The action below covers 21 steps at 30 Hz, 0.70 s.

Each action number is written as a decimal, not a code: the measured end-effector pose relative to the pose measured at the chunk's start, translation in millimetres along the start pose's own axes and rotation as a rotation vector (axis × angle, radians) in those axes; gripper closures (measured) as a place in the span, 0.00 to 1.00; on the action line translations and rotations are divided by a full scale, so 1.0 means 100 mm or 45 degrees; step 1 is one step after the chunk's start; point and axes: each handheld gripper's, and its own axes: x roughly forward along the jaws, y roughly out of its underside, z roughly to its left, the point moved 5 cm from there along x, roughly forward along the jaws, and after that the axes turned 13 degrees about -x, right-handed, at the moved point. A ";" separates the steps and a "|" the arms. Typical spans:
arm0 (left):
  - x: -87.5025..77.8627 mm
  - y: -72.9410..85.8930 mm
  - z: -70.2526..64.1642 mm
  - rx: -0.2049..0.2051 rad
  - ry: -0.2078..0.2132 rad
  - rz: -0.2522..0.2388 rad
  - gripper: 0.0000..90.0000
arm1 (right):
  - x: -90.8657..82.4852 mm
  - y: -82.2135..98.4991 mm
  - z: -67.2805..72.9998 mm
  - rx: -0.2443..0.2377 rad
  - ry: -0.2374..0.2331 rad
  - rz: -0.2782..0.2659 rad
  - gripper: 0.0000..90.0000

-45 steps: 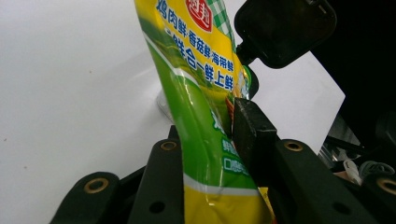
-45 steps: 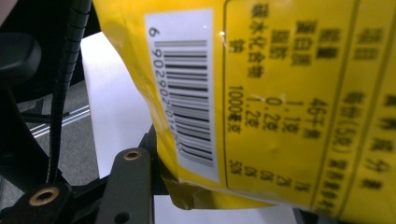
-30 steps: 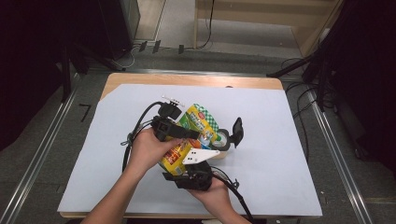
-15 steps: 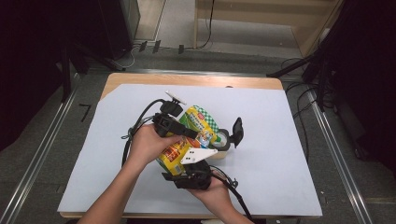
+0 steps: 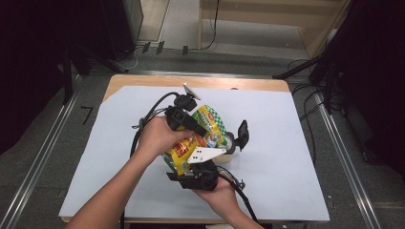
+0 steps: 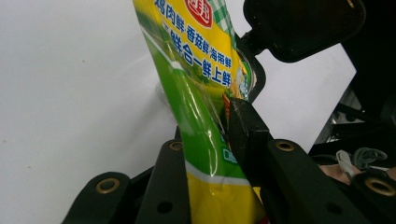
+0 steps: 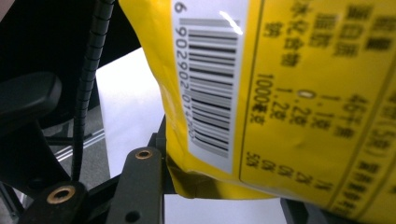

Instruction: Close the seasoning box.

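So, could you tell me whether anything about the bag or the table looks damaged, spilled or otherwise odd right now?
Nothing looks spilled or torn. The yellow-green bag is held tilted above the white sheet, pinched between the left gripper and the right gripper, so its film is creased where the fingers press. A small jar with its black lid open sits beside it.

You have a yellow and green bag (image 5: 198,138) with a green-and-white check near its top, red label patches, blue lettering and a black-on-white barcode. Your black grippers sit over a pale grey sheet (image 5: 296,157); at 3 o'clock lies a black lid (image 5: 241,134).
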 end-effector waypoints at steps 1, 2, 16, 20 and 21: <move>0.00 -0.01 0.00 -0.001 -0.001 0.008 0.88 | 0.00 0.00 0.00 0.002 -0.001 -0.001 0.70; 0.00 -0.02 0.00 -0.004 0.000 0.011 0.88 | -0.01 0.00 0.00 0.005 -0.002 -0.002 0.70; 0.02 -0.12 0.00 -0.003 -0.052 0.049 0.89 | 0.01 -0.03 0.04 -0.078 0.013 0.024 0.71; 0.03 -0.13 0.01 -0.007 -0.035 0.055 0.89 | 0.02 -0.03 0.05 -0.071 0.007 0.018 0.73; 0.03 -0.13 0.01 -0.002 -0.030 0.056 0.89 | 0.02 -0.03 0.05 -0.068 0.007 0.018 0.73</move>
